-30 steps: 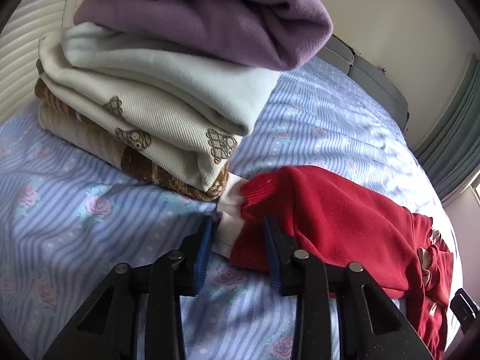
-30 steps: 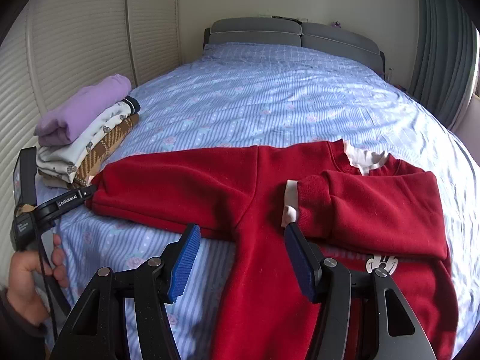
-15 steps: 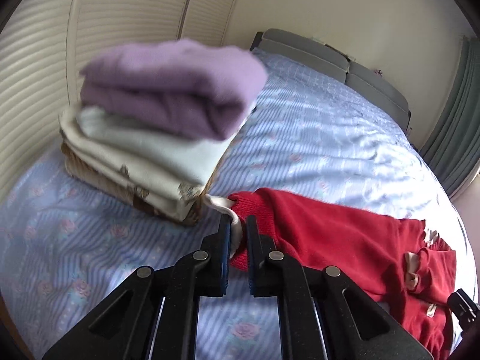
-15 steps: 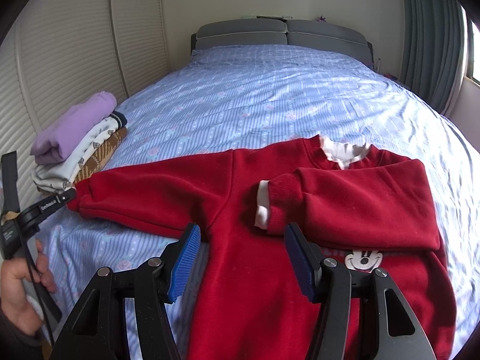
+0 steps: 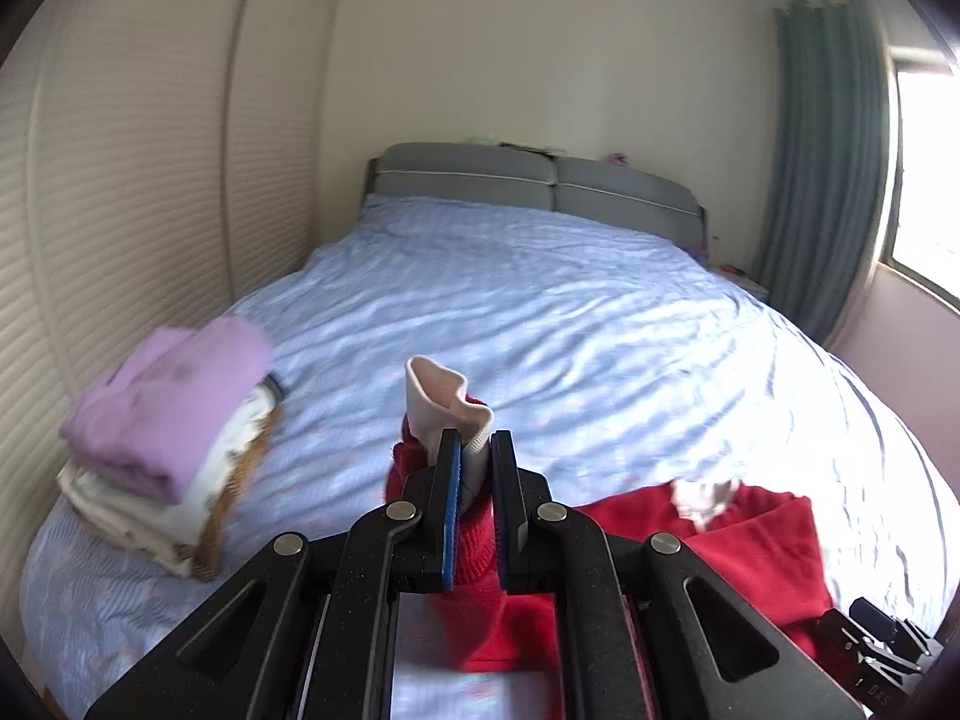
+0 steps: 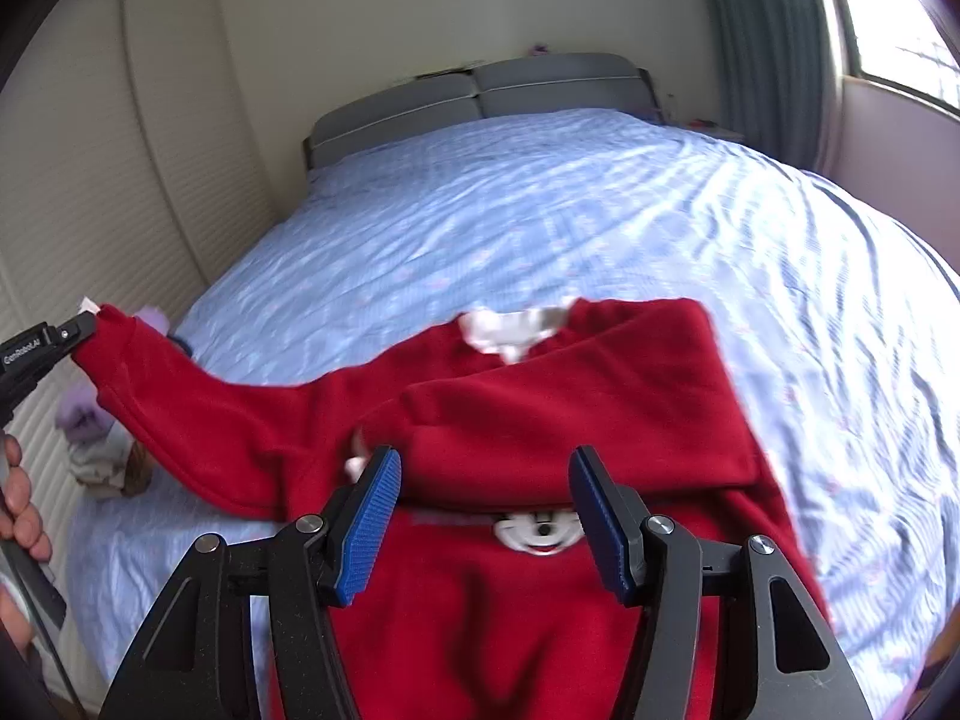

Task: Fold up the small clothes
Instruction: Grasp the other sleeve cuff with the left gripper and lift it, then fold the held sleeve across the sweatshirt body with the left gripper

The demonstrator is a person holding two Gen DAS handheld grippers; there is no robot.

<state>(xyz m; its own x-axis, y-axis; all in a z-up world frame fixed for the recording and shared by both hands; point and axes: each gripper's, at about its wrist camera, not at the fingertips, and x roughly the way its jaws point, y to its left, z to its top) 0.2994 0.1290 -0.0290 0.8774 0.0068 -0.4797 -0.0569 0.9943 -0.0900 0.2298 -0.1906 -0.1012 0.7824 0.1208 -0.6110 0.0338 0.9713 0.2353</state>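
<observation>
A red sweatshirt [image 6: 540,420] with a cartoon mouse face [image 6: 539,531] lies on the blue bed; its right sleeve is folded across the chest. My left gripper [image 5: 477,465] is shut on the left sleeve's white cuff [image 5: 441,402] and holds it lifted off the bed. In the right wrist view that sleeve [image 6: 198,396] stretches up to the left gripper [image 6: 72,330] at the far left. My right gripper [image 6: 486,480] is open and empty, hovering over the sweatshirt's chest.
A stack of folded clothes [image 5: 174,426], purple on top, sits at the bed's left edge by the ribbed wardrobe doors [image 5: 120,192]. The grey headboard [image 5: 540,186] is at the far end. A window and green curtain [image 5: 834,168] are on the right.
My left gripper closed on the sleeve cuff and lifted it up off the bed. My right gripper moved closer over the sweatshirt's chest, staying open.
</observation>
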